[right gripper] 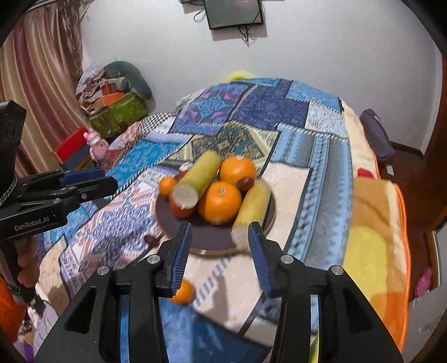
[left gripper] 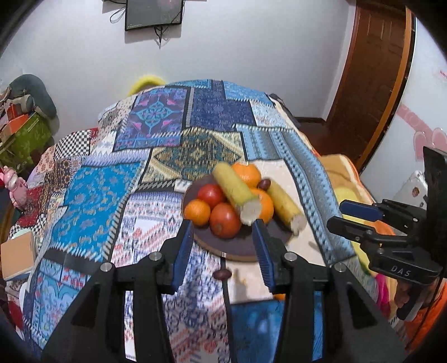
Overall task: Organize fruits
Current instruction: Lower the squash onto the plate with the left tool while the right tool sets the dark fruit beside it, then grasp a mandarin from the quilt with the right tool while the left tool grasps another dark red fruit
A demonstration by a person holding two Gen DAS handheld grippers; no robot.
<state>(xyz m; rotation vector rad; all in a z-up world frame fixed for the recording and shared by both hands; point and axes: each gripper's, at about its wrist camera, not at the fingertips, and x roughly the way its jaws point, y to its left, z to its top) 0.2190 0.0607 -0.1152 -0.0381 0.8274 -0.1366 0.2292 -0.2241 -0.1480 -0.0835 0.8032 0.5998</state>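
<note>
Both grippers hang above the near edge of a table covered with a patchwork cloth (left gripper: pixel 156 178), and neither one holds anything: the left gripper (left gripper: pixel 222 240) has its jaws spread wide, and the right gripper (right gripper: pixel 219 243) also stands wide apart and empty. The fruits are mostly gathered already on a dark round plate (left gripper: pixel 251 248) that sits toward the near right part of the table: oranges (right gripper: pixel 220 202), two red fruits that I take for tomatoes (left gripper: pixel 225 220), two corn cobs, and a small dark fruit, maybe a date. What is left outside the plate lies on the cloth between the plate and the near edge: a small orange (right gripper: pixel 184 293) just under the left finger of the right gripper, and a small dark fruit (left gripper: pixel 222 274) below the left gripper; the pictures are blurred here, so I cannot say its kind for sure. The coming move seems to turn on this: the loose orange lies nearest to the right gripper, below and a little to its left, so this gripper must come down and back rather than forward. The nearer corn cob (right gripper: pixel 250 212) lies with its long axis pointing toward the right gripper, its cut end hanging over the plate rim. Behind the table there is a white wall with a dark screen (left gripper: pixel 153 12), a wooden door at the right and piled boxes at the left
</note>
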